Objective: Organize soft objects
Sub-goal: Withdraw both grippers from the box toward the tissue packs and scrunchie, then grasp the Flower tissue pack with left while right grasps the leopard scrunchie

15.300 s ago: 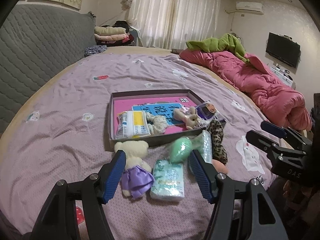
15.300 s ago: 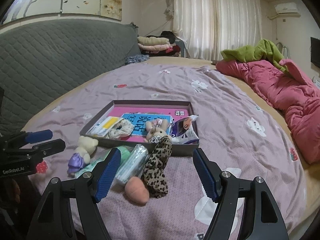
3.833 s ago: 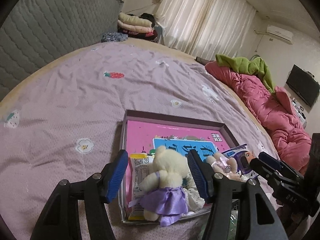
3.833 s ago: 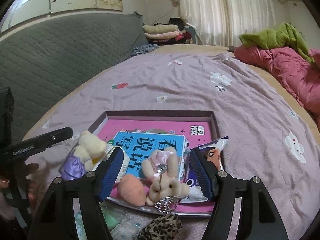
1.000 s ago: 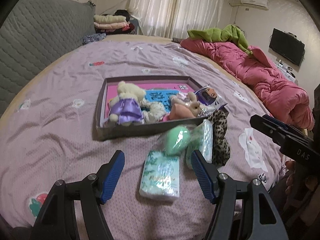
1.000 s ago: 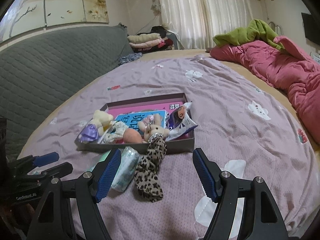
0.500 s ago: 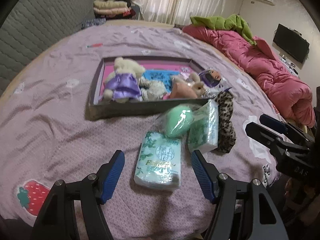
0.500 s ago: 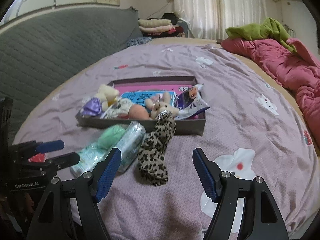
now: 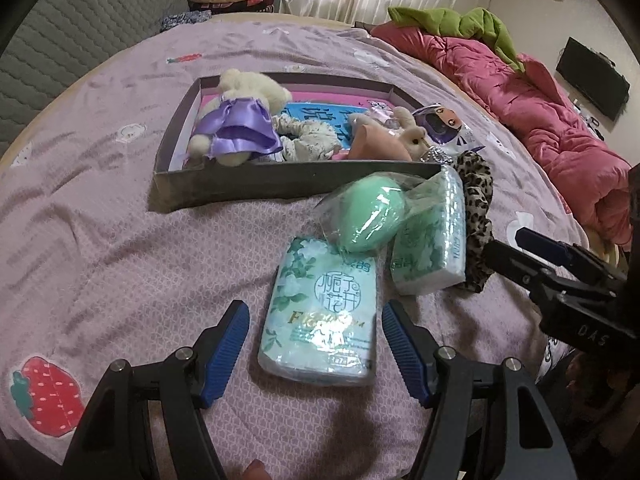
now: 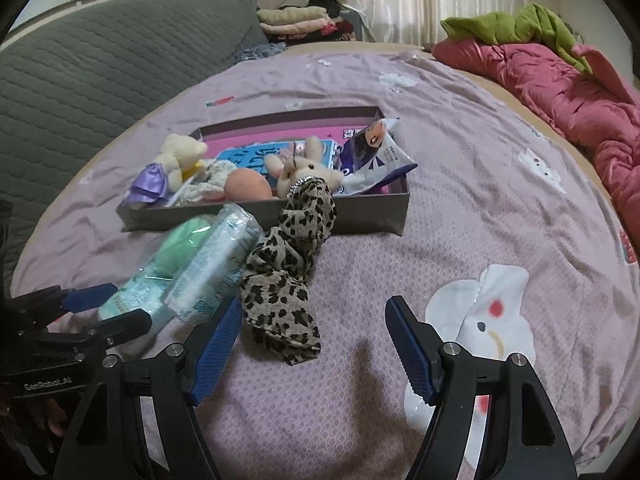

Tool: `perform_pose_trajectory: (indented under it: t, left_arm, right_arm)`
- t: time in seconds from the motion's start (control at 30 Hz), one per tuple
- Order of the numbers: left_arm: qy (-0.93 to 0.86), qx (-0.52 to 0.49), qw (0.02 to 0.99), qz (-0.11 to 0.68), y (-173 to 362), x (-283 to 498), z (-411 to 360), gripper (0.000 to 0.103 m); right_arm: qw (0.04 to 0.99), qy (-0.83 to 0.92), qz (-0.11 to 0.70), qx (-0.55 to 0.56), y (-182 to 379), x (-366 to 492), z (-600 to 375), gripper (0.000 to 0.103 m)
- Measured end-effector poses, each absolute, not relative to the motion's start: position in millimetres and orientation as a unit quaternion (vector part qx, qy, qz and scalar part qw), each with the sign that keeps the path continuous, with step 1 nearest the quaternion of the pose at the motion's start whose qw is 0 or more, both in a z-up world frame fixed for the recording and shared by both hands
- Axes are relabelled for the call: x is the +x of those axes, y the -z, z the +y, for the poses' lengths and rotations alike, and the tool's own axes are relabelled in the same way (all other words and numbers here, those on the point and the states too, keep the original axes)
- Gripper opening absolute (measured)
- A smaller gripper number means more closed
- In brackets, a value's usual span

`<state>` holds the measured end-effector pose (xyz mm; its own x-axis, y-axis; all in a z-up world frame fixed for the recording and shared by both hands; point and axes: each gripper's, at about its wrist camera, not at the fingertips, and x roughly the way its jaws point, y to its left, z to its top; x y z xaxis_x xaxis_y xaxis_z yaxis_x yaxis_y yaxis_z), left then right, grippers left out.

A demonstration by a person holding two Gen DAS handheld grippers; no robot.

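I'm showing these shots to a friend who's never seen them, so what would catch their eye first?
Probably the shallow box on the purple bedspread, crowded with a plush bear in a purple dress and other soft toys. Just in front of it lie a green tissue pack, between the left gripper's open jaws, and a leopard-print scrunchie.

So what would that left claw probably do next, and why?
Probably ease the left gripper down a little and shut it on the flat tissue pack. Its jaws stand open on either side of that pack without touching it, and the pack lies on the bedspread outside the box.
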<state>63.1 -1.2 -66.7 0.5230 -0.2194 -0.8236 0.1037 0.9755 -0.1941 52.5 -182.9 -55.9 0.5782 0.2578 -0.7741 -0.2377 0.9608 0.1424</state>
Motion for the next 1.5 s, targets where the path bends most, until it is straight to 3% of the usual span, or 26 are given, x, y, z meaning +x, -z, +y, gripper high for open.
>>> perform_pose_trajectory:
  t: [0.63,0.8,1.07,1.13,1.2,1.37,1.5]
  left_arm:
    - [0.084,-0.038,0.868,0.487,86,84,-14,0.072]
    - [0.081,-0.028,0.868,0.489,87,88,-18,0.072]
    - [0.077,-0.010,0.869,0.488,88,90,-21,0.072]
    - [0.074,-0.009,0.871,0.486,87,91,-21,0.068]
    - [0.066,-0.004,0.874,0.482,85,91,-19,0.052]
    - [0.072,-0.033,0.872,0.484,80,93,-9,0.049]
    - [0.084,-0.050,0.876,0.473,69,86,-3,0.049]
  right_arm:
    - [0.884,-0.150,0.442,-0.005,74,80,-160,0.074]
    - [0.880,-0.155,0.450,0.001,77,86,-160,0.057]
    - [0.879,-0.162,0.448,-0.018,79,87,-152,0.043]
    - [0.879,-0.162,0.448,-0.017,80,88,-152,0.042]
    - [0.879,-0.165,0.447,-0.013,79,88,-153,0.035]
    - [0.876,-0.172,0.451,0.001,74,91,-157,0.021]
    - [0.881,-0.169,0.443,0.012,65,90,-161,0.020]
